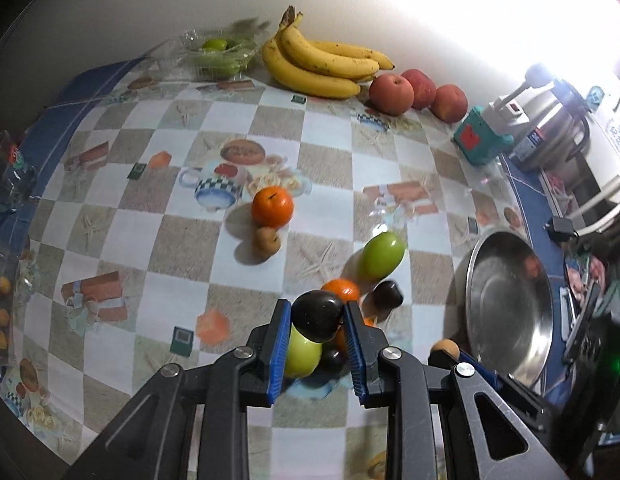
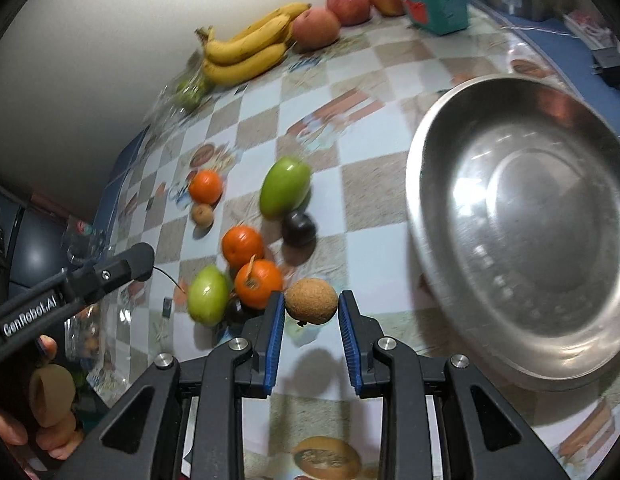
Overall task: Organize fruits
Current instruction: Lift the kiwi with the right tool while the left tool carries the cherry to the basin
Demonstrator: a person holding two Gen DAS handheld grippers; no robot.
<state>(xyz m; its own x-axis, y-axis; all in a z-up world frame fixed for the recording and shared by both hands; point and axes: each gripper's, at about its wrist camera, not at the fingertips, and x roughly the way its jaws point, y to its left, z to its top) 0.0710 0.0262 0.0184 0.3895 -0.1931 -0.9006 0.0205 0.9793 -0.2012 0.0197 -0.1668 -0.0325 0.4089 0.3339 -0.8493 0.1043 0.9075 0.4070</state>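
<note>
Black jaw arms fill the foreground of both wrist views. Left gripper (image 1: pixel 317 314): jaws closed on a dark plum (image 1: pixel 315 315), gripped across its widest part between the blue pads (image 1: pixel 283 322) and held clear of the tablecloth (image 1: pixel 182 248). Right gripper (image 2: pixel 311 306): jaws closed on a small brown fruit (image 2: pixel 311 301), also gripped at its widest part.

Loose fruit lies on the cloth below and ahead of the left gripper: two green fruits, the far one at (image 1: pixel 381 255); three oranges, one lying apart at (image 1: pixel 272 205); a second brown fruit (image 1: pixel 266 240) touching that orange; and more dark plums, one at (image 1: pixel 387 295). A steel bowl (image 2: pixel 421 200) stands empty, just beside the right gripper. Bananas (image 1: pixel 317 62) and three peaches, the nearest at (image 1: pixel 391 93), line the back wall.

Handling, judged:
- Plum: light, smooth, glossy skin. Likely slippery and easily bruised. Hold across the middle; apply no more pressure than needed.
- Brown fruit: light, rough skin. It should grip well.
- Both fruits are round and may roll on release. Set each down low inside the bowl rather than dropping it.
- Green fruits: larger and oval. Grip across the short axis.
</note>
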